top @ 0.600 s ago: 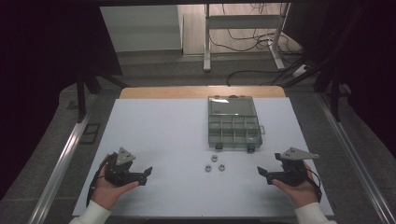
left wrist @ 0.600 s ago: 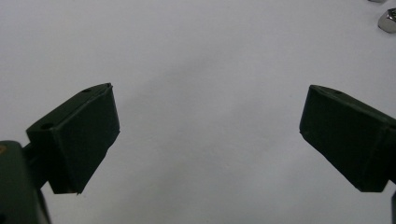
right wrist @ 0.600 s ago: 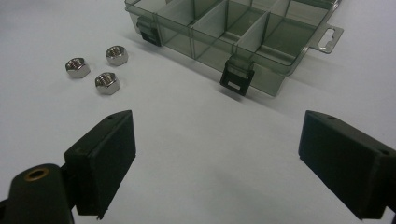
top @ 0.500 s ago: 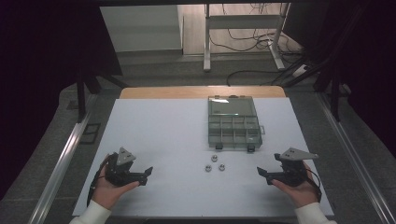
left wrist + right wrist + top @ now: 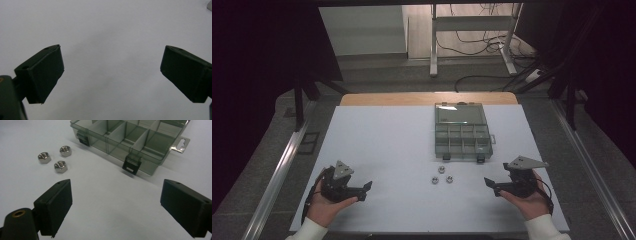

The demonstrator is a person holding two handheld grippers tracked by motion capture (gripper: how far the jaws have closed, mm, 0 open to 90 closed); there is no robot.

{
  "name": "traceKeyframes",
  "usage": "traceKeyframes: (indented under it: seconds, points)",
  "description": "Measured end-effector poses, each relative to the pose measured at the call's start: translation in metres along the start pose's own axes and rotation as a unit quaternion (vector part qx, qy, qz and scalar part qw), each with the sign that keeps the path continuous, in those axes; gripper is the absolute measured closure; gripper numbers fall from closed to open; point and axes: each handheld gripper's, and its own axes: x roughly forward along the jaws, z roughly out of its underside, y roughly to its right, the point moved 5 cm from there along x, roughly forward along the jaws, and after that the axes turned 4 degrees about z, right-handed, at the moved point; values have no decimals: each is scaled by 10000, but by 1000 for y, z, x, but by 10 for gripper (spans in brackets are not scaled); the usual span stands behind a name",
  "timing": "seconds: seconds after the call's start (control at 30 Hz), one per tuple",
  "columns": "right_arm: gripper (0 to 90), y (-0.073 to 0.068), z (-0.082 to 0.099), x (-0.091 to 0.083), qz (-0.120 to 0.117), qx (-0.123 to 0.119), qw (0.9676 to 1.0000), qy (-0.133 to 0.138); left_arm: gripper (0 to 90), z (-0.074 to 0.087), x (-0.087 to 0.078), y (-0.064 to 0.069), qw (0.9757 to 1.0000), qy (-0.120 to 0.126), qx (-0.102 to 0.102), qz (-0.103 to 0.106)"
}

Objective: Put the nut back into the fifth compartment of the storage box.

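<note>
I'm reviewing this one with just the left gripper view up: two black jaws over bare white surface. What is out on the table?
Observer: Three metal nuts lie loose in a cluster mid-table.
Operator: Anything to put them in?
Observer: A clear compartment box sits just beyond them, lid open, compartments looking empty.
Operator: And the other hand?
Observer: The right gripper stands open on the table's right side, pointing toward the nuts, nothing between its jaws.
</note>
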Motion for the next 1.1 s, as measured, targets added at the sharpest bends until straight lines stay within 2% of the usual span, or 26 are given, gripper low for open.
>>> traceKeyframes:
  seconds: [0.23,0.3,0.43,0.47,0.6,0.83,1.0,1.1]
  points:
    - [126,-12,-9,0,-134,-279,9995,-50,52,-2,-3,4,9998,23,188,25]
    - [133,-15,-12,1,-170,-296,9994,-83,53,-3,-2,4,9998,25,192,44]
    - [162,-30,-21,11,-309,-603,9971,-355,52,-3,2,4,9997,-29,218,91]
    - [162,-30,-21,11,-309,-603,9971,-355,52,-3,2,4,9997,-29,218,91]
    - [163,-44,-29,29,-444,-794,9937,-662,52,-1,3,3,9997,-52,237,99]
    - [193,-63,-37,54,-625,-1247,9843,-1080,52,2,2,2,9997,-89,201,61]
    - [221,-73,-41,67,-712,-1368,9789,-1338,53,1,2,3,9997,-104,197,67]
    - [228,-76,-43,76,-651,-1440,9764,-1469,53,1,3,3,9997,-121,205,82]
